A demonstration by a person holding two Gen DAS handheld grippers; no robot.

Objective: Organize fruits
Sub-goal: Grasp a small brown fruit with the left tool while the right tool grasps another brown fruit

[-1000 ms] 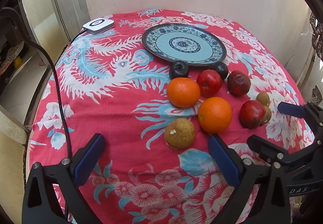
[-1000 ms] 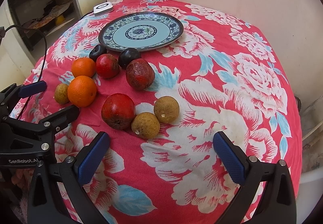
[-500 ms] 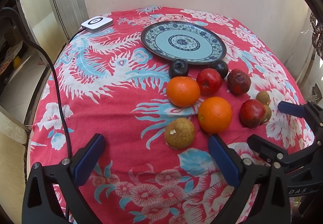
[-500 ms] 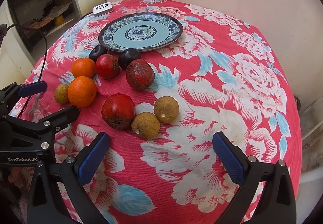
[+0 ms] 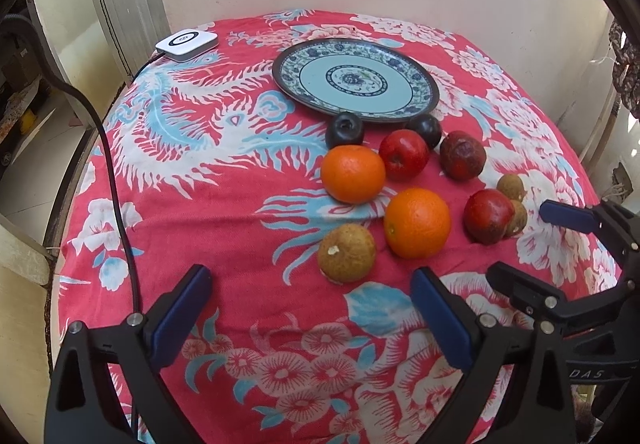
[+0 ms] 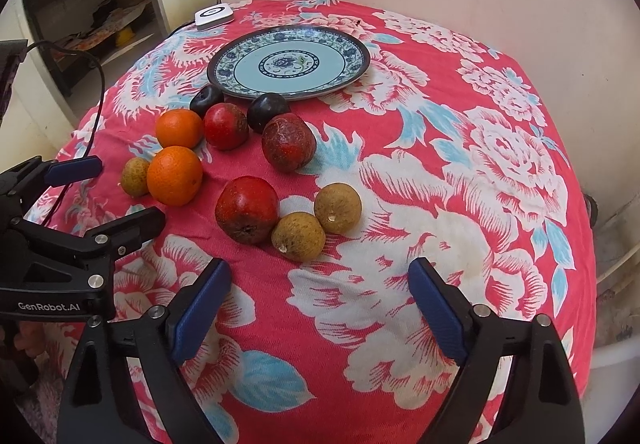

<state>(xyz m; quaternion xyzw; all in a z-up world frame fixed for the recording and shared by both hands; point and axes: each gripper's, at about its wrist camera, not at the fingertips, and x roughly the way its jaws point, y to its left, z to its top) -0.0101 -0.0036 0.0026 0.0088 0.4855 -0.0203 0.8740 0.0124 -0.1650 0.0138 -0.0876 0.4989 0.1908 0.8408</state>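
A blue-patterned plate (image 5: 416, 72) (image 6: 352, 48) lies empty at the back of the red flowered tablecloth. In front of it lie two dark plums (image 5: 345, 129), two oranges (image 5: 417, 222) (image 6: 175, 175), three red fruits (image 6: 247, 215) and three brown round fruits (image 5: 346, 258) (image 6: 298, 236). My left gripper (image 5: 310, 284) (image 6: 116, 196) hovers open just short of the nearest brown fruit and holds nothing. Over the near cloth, below the two brown fruits, is my right gripper (image 6: 318, 272) (image 5: 532, 242). Its jaws are closing, still wide, with nothing between them.
A white square device (image 5: 187, 43) with a black cable (image 5: 116, 180) sits at the table's back left. A plaster wall stands close behind the round table. The cloth drops off at the edges on the left and right.
The right gripper's jaws have come a little closer together. Neither hand has moved, and the fruits lie as before.
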